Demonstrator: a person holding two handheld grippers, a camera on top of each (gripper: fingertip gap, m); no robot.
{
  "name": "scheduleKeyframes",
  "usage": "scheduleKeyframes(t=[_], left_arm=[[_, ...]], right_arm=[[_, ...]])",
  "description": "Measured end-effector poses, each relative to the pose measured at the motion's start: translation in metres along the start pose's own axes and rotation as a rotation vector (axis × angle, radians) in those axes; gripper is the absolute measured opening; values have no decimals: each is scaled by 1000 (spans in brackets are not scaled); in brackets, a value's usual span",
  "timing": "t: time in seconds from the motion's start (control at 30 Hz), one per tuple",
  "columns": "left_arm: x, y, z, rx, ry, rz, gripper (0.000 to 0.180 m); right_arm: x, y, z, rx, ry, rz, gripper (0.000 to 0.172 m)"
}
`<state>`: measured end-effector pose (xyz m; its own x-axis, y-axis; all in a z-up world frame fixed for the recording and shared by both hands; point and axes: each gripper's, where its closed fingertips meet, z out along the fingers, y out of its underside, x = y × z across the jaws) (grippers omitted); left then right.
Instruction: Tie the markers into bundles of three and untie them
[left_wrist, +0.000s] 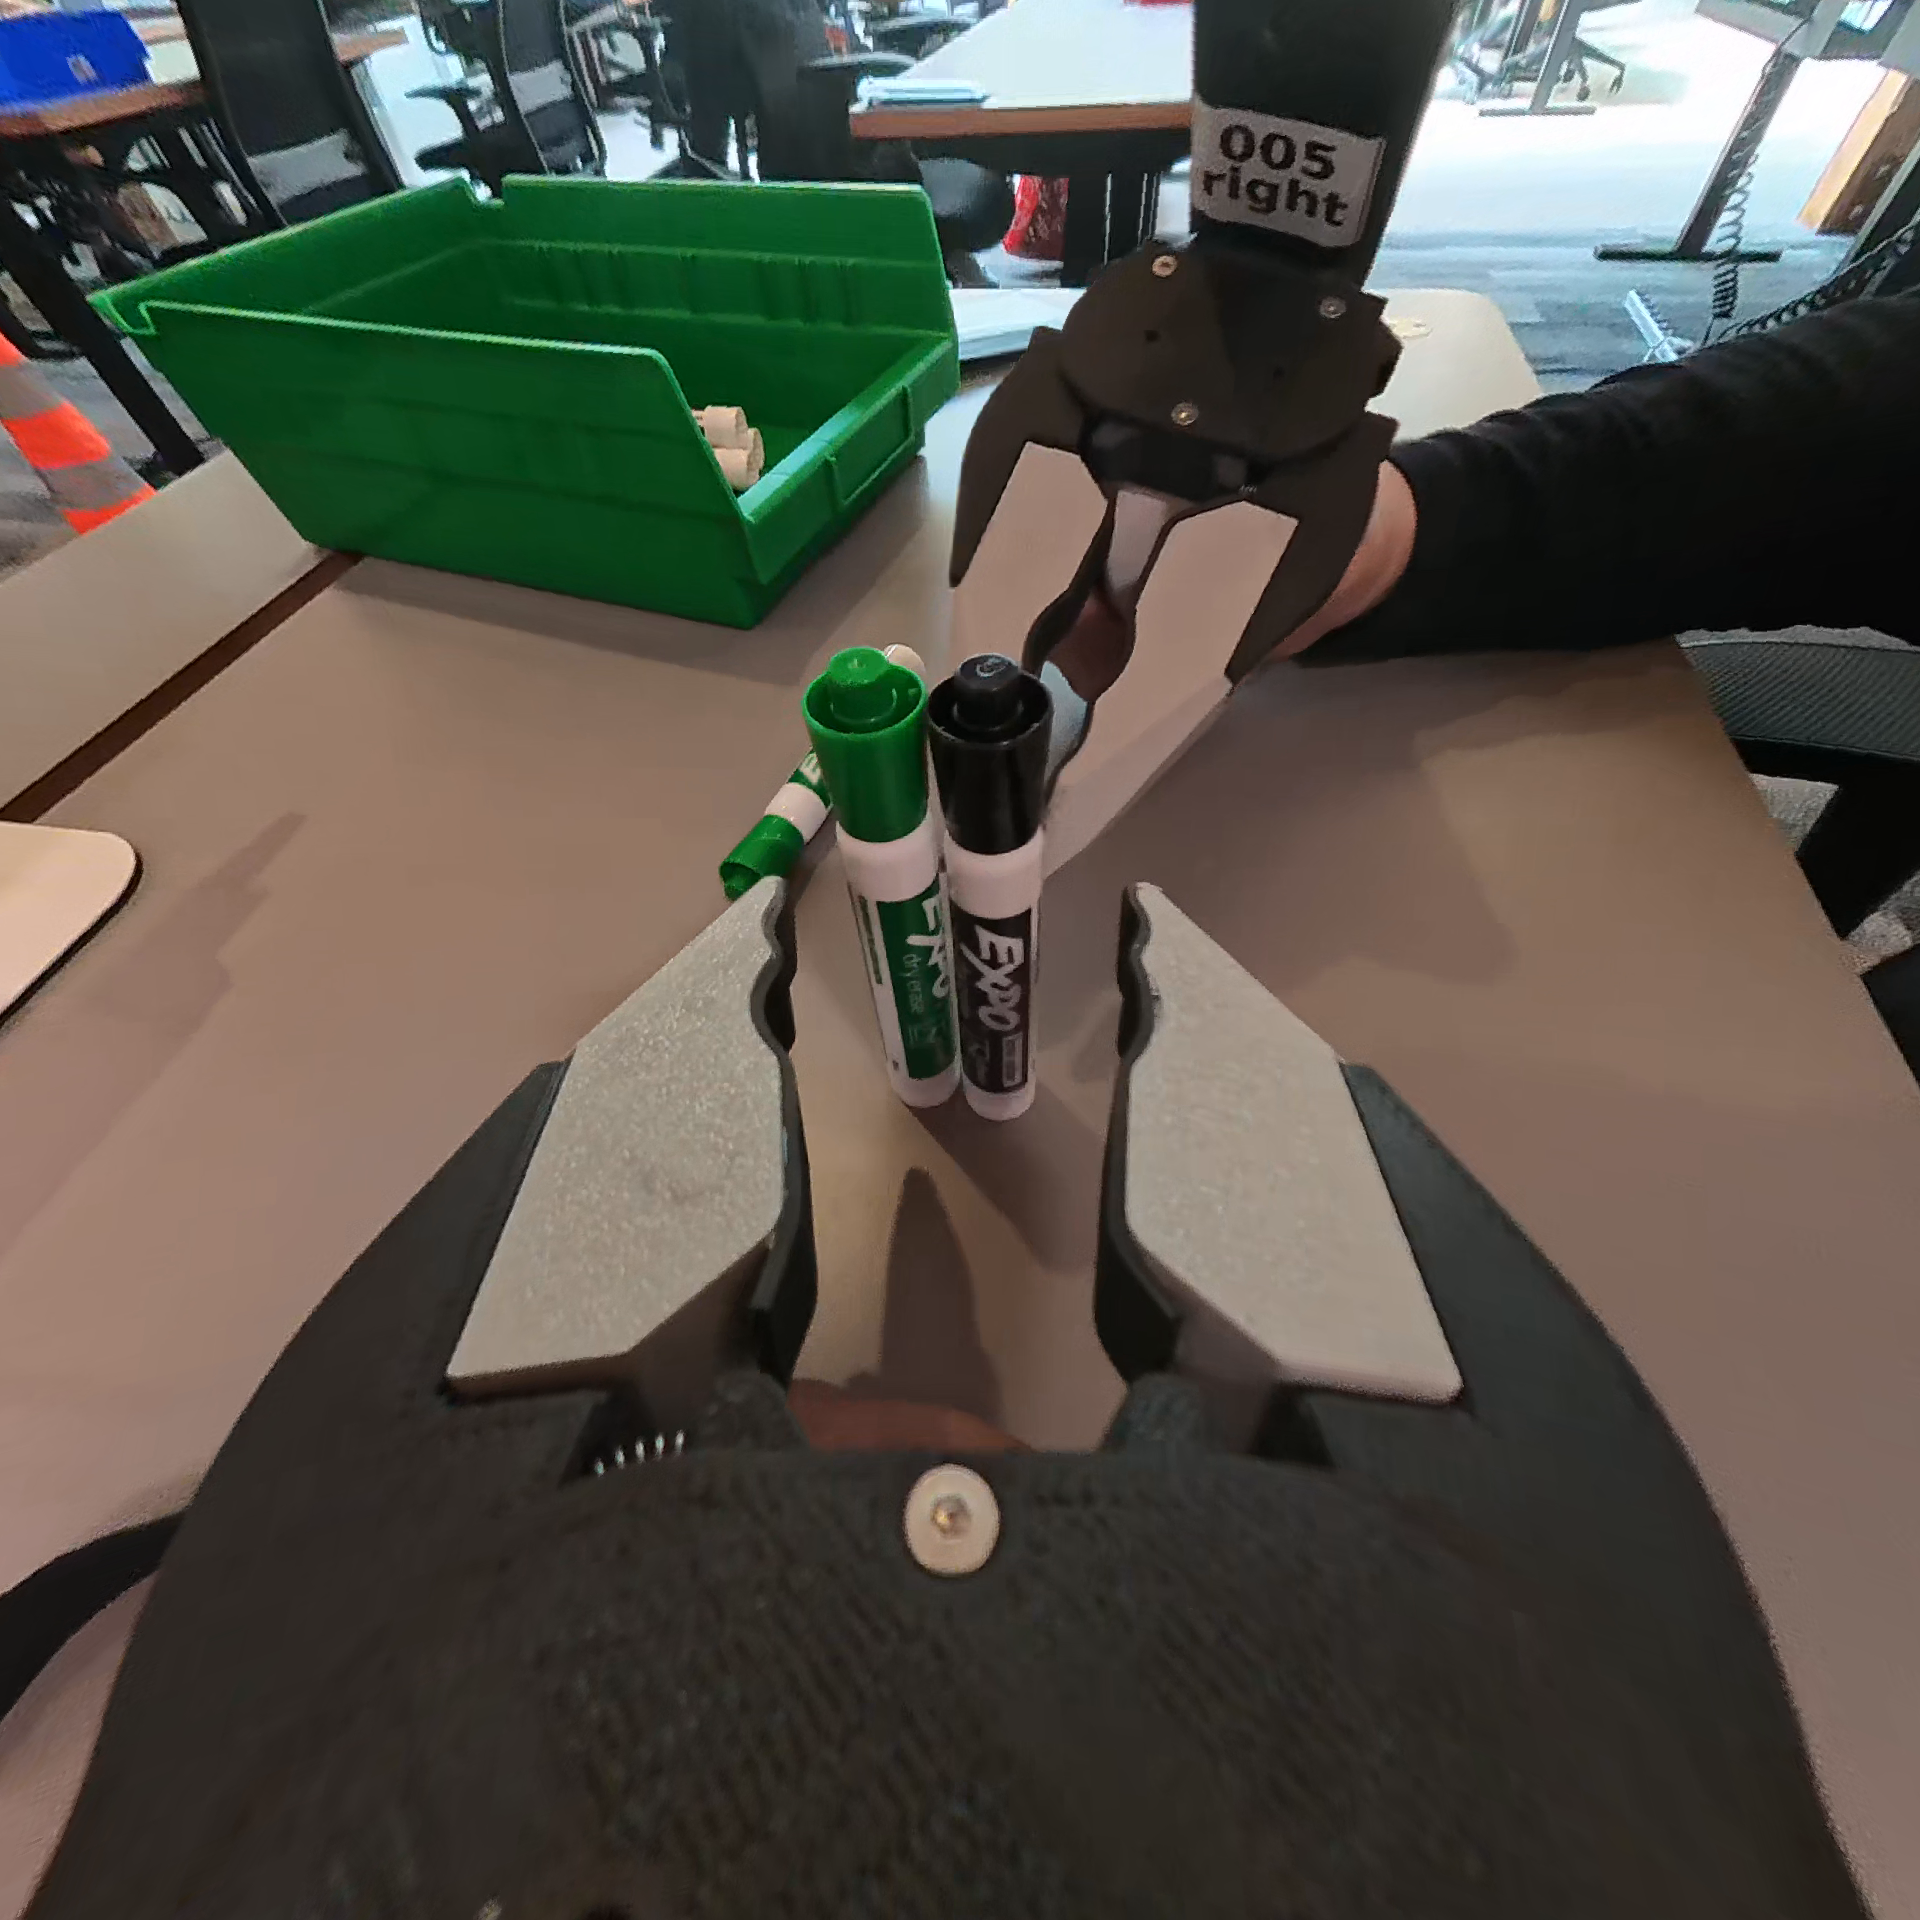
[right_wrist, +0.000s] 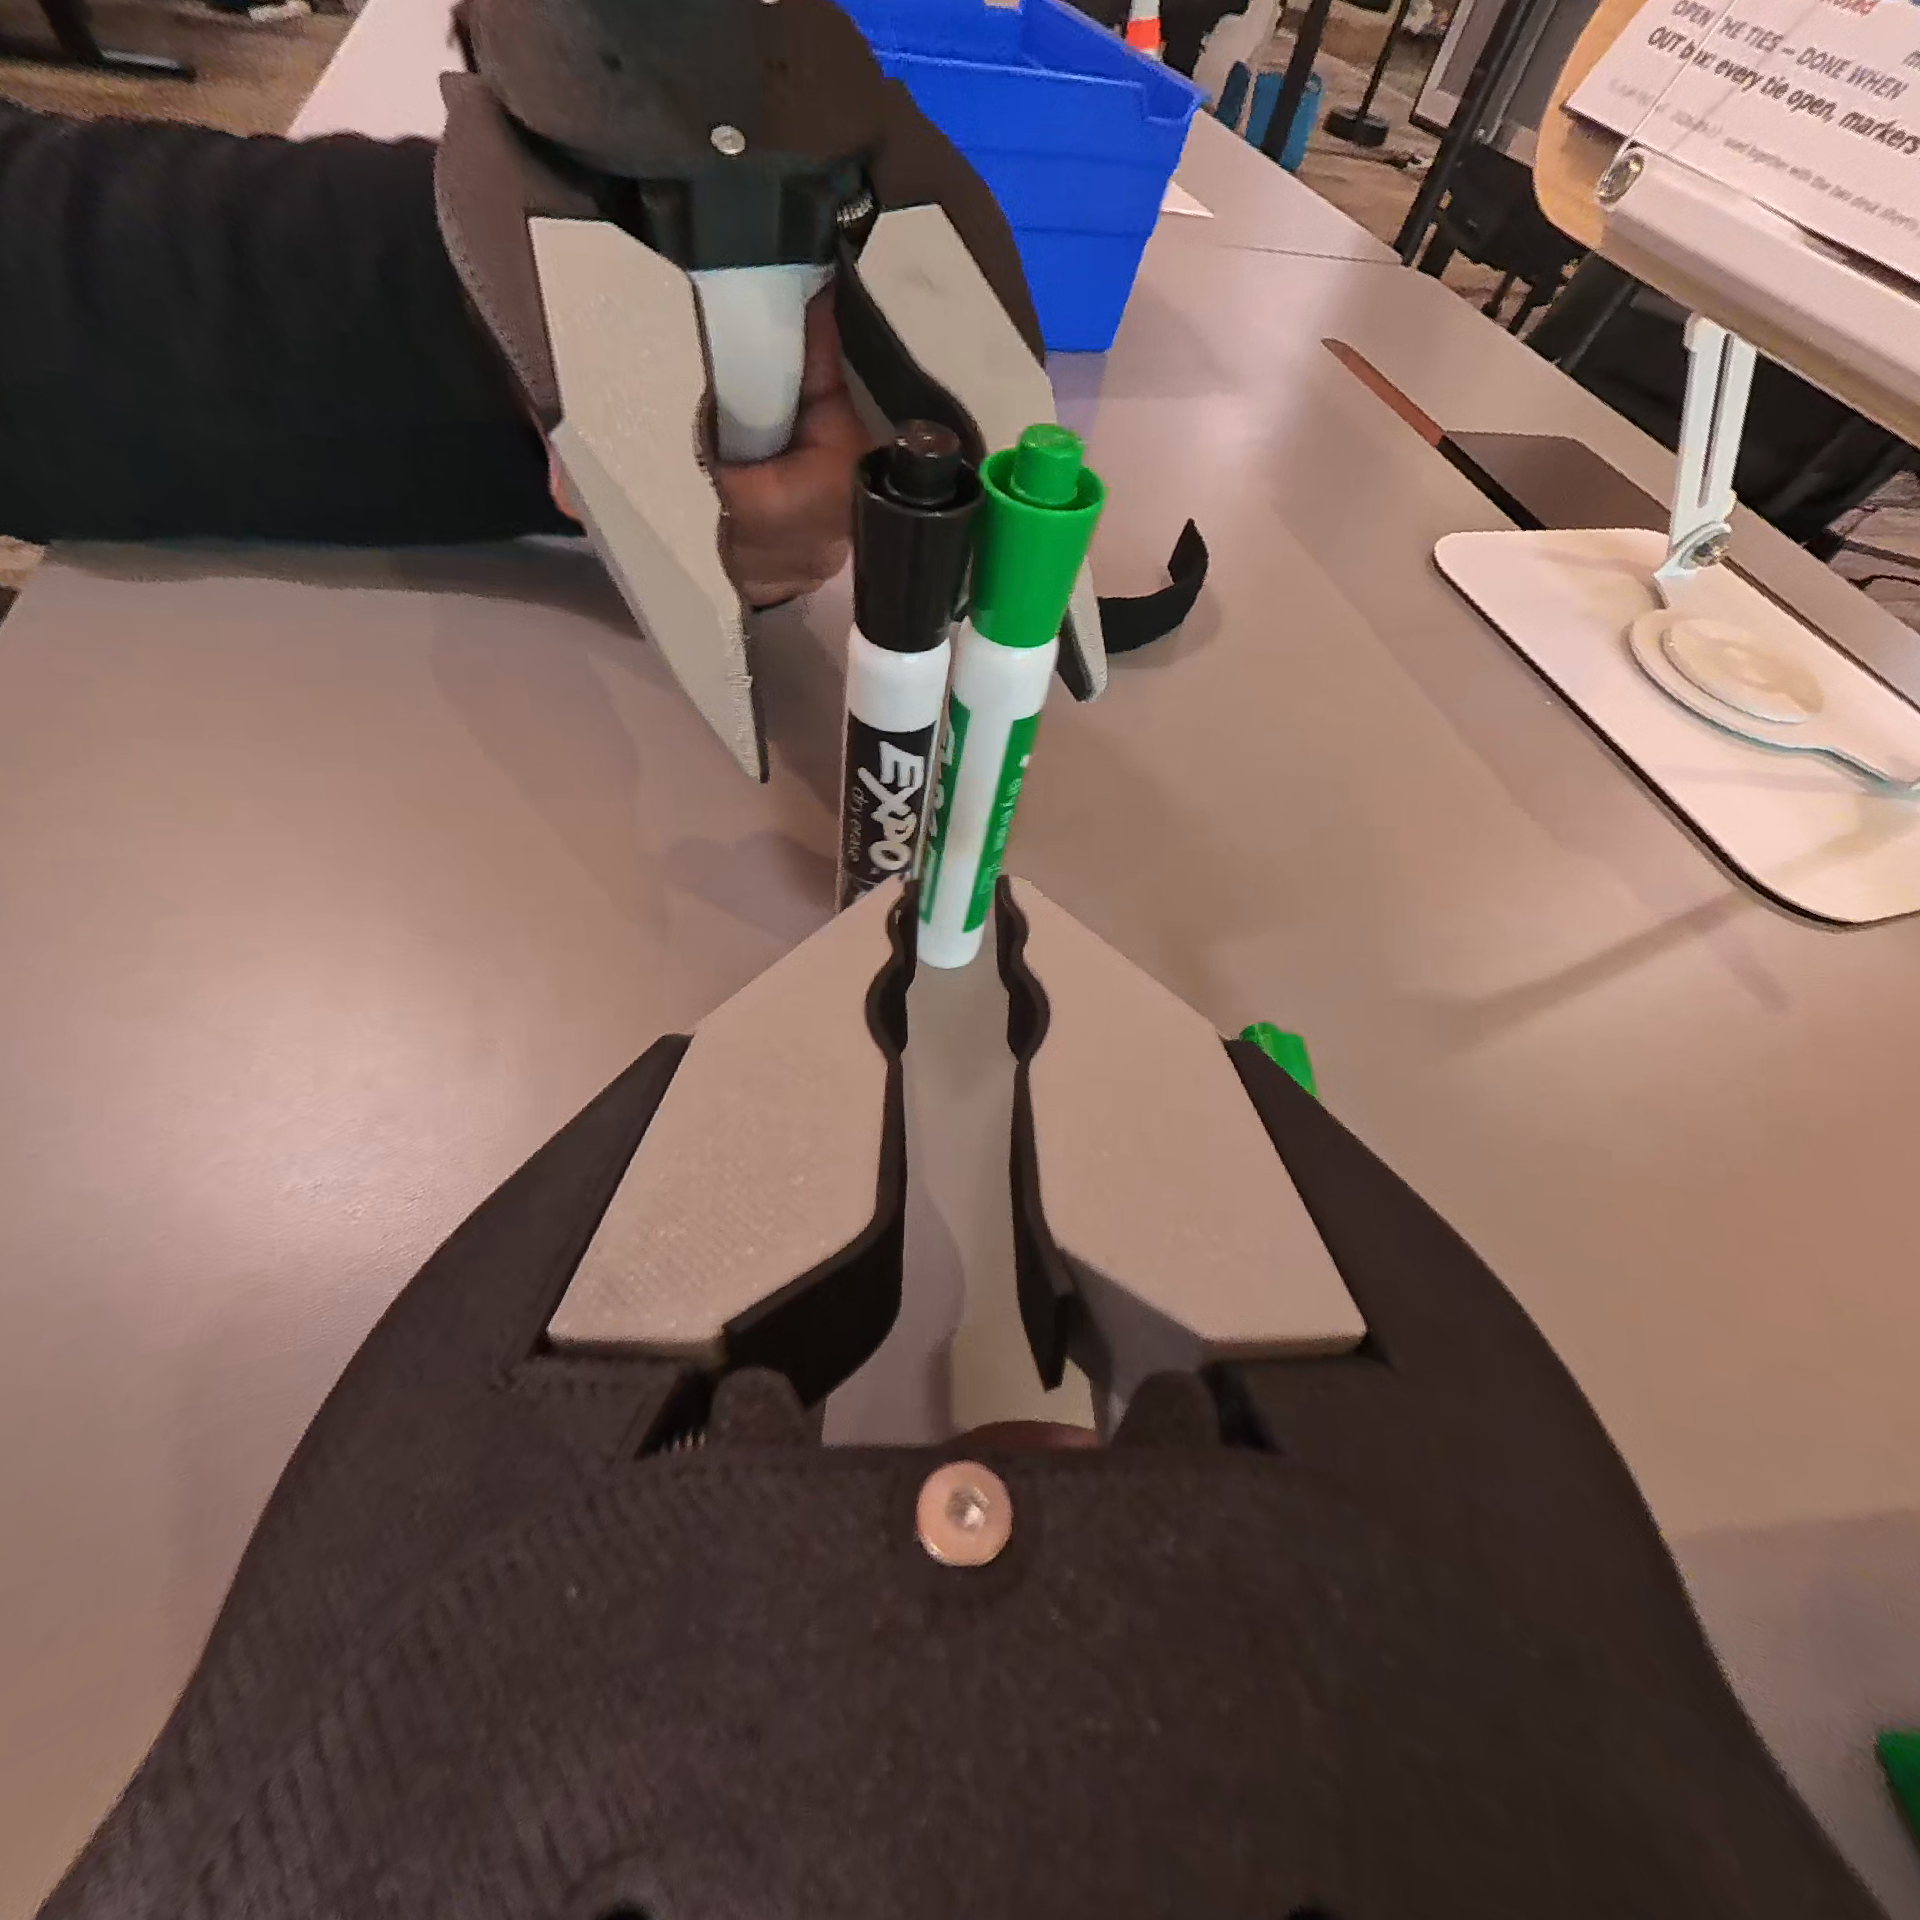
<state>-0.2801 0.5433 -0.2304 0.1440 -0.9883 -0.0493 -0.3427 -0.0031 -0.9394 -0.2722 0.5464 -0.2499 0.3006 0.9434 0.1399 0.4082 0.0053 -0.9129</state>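
- Left gripper (left_wrist: 956, 935): released, jaws spread wide, both grey pads clear of everything, bare table (left_wrist: 1455, 1039) showing on either side of the markers.
- Between those spread fingers, just past the tips: green marker (left_wrist: 883, 883) and black marker (left_wrist: 992, 883), upright, caps up, side by side and touching; green nearer the left finger, black beside it, with a wider gap to the right finger.
- Beyond the left fingertip, behind the upright pair: a second green marker (left_wrist: 774, 831), lying flat on the table, cap end toward the tool.
- Right gripper (right_wrist: 953, 914): jaws drawn in to a narrow slot; lower end of the green marker seen in that slot at the fingertips, black marker's base hidden behind the left finger. Cannot tell whether the pads press on the green marker or merely frame it.
- Seen from the left tool: right gripper straight ahead and a little to the right, fingertips just behind the black marker's cap, a hand (left_wrist: 1382, 551) in a dark sleeve on its handle.
- Far ahead and to the left of the left tool: green bin (left_wrist: 540, 343) holding pale rolls.
- Ahead of the right tool, past the markers: black strap (right_wrist: 1153, 592) curled on the table; farther off, blue bin (right_wrist: 1049, 156); off to the right, white stand (right_wrist: 1662, 644).
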Motion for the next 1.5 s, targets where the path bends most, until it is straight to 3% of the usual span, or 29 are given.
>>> scheduleKeyframes(t=[0.23, 1.5], left_arm=[[-3, -8, 7, 56, 2, -6, 59], [5, -22, 15, 182, 81, -42, 50]], right_arm=[[15, 0, 6, -5, 39, 6, 8], [7, 2, 17, -43, 11, -53, 4]])
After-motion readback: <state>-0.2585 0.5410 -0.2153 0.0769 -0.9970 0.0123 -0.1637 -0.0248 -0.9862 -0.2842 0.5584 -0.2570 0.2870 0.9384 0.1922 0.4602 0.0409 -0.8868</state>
